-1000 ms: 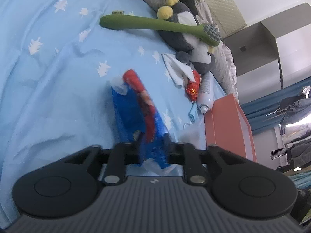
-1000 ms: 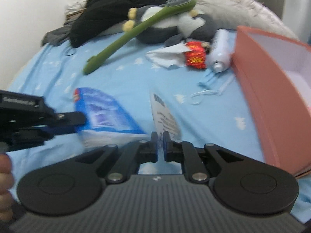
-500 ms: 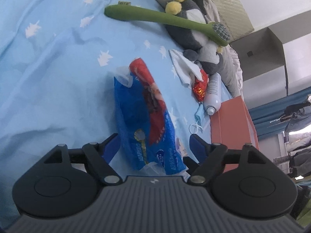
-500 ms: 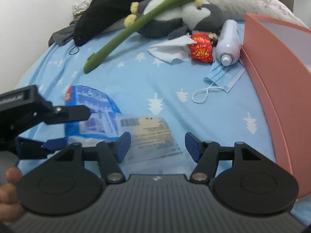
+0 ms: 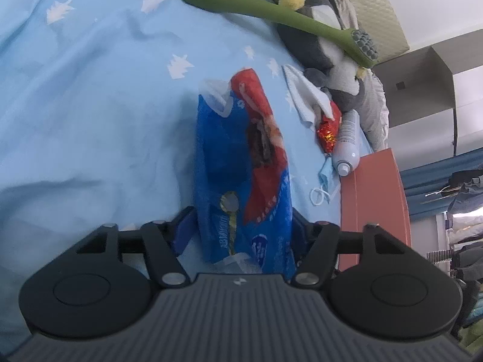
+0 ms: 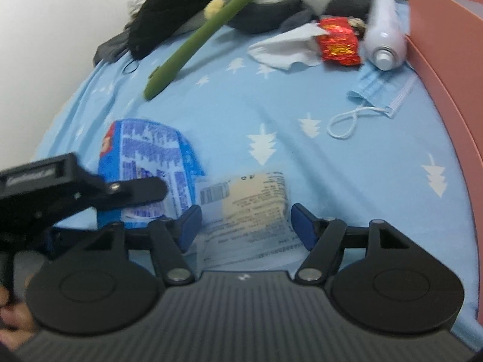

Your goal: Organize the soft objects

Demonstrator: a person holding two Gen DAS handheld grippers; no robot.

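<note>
On the blue bedsheet (image 5: 90,90), both grippers, left (image 5: 241,226) and right (image 6: 243,220), straddle unclenched a soft, crinkly tissue pack (image 5: 241,166), best pinched mid-body.

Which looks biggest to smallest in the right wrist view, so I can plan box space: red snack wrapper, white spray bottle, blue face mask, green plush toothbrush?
1. green plush toothbrush, longest by far
2. blue face mask, though nearer the camera
3. white spray bottle and red snack wrapper: too alike to rank
</note>
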